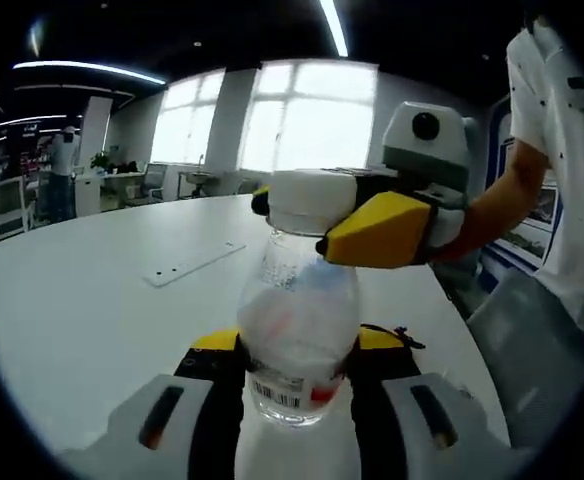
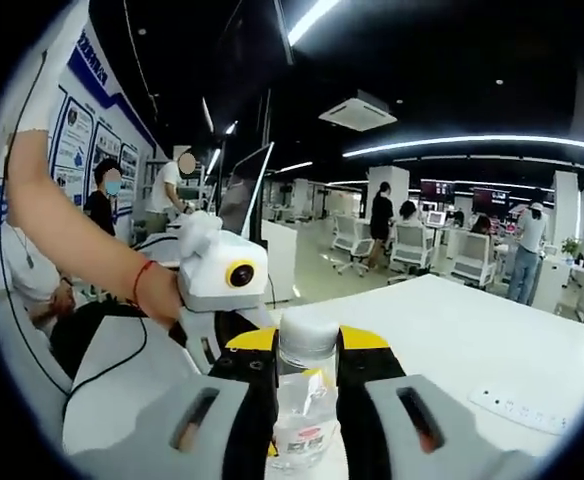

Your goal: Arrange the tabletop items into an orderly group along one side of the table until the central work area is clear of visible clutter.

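Above the white table (image 1: 82,300), clear bottle (image 1: 297,330) between both grippers' closed fingers (image 1: 387,228).

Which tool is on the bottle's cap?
The right tool: its yellow jaws close on the white cap at the top. The left tool grips the bottle lower down, around its labelled body.

An open-plan office — rows of desks (image 2: 442,262) with monitors (image 2: 435,190), swivel chairs (image 2: 407,247), ceiling strip lights (image 2: 472,143), big windows (image 1: 307,115).
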### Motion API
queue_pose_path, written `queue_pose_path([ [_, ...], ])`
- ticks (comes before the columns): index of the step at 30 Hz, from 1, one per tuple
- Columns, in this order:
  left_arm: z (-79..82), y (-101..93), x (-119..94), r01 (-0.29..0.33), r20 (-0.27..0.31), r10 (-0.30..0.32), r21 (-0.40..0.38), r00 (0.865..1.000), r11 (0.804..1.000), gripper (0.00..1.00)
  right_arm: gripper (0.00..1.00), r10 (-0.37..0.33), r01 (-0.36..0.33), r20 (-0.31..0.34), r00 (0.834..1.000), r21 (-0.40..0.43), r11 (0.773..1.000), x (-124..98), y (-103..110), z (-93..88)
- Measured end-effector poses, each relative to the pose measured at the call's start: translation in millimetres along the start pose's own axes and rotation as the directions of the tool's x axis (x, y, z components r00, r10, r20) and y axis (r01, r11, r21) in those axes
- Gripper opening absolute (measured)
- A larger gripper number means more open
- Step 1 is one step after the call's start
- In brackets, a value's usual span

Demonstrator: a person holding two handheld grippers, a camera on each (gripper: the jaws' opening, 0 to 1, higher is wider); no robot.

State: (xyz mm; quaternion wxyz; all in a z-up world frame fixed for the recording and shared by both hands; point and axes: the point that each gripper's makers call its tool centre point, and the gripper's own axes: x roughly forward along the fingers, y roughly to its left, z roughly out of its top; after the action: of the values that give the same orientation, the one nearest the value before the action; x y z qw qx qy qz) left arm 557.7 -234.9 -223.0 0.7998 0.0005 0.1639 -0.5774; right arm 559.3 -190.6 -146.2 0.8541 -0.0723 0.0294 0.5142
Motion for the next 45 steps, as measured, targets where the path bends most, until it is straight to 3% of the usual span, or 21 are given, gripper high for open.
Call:
queue_pose_path([
  [45, -21.1, 0.6, 11, 0.013, -0.064, -0.01, 0.035, 0.998, 0.999, 0.41, 0.19, -0.031, 0.03, -0.069, 0.997, -0.016, 0.999, -7, 1, -25.2],
])
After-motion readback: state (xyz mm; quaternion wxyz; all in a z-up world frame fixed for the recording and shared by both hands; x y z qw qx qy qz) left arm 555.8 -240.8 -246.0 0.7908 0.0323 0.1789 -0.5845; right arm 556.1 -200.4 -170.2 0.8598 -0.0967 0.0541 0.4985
